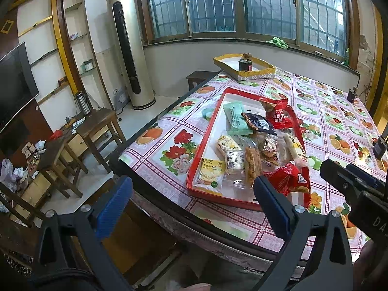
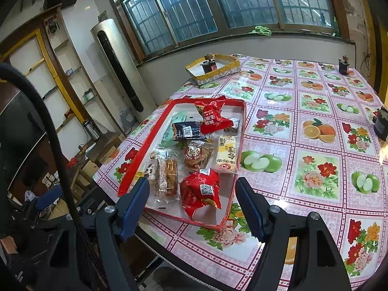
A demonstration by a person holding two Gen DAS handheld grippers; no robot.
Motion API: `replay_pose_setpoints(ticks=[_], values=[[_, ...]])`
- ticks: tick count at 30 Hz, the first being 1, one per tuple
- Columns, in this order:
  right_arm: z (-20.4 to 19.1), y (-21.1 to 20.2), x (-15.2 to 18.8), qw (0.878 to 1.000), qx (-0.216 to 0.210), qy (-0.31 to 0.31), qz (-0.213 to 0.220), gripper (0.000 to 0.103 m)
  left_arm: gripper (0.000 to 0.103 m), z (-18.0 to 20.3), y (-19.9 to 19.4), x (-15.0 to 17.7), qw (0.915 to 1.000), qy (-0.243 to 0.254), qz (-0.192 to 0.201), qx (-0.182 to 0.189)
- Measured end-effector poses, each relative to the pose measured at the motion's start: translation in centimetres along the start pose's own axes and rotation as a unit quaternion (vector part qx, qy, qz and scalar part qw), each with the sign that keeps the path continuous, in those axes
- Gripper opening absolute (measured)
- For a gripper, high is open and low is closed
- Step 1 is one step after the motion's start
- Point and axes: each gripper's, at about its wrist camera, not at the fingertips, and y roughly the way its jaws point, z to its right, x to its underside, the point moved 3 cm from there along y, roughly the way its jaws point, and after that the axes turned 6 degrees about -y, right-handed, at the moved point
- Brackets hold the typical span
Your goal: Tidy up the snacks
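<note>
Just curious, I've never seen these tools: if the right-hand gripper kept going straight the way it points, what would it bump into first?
Most likely the red snack packet at the near end of the red tray. It sits between the open fingers of the right gripper, though depth is hard to judge.

- The flat mint-green snack packet (image 2: 172, 131) in the red-rimmed rectangular tray (image 2: 155, 134) lies mostly under the dark navy barcode packet (image 2: 188, 131).
- The small yellow-labelled packet (image 2: 139, 174) at the tray's near left corner is largely hidden behind a blue finger pad (image 2: 134, 206) in the right wrist view.
- The dark cylindrical jar (image 1: 380, 146) at the table's right is cut off by the edge of the left wrist view.
- Print on the wrappers is too small to read.
</note>
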Motion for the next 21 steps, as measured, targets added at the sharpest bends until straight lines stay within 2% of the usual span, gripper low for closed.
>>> replay_pose_setpoints(ticks=[6,21], values=[[0.05,0.08,0.08,1.000,0.001,0.000,0.000,0.073,0.100,-0.05,0.24,0.05,1.0000,0.001,0.001,-0.010],[-0.25,-0.05,-0.55,1.000,0.007,-0.008,0.005,0.073,0.100,-0.03,0.25,-0.62,1.0000,-0.003,-0.003,-0.007]])
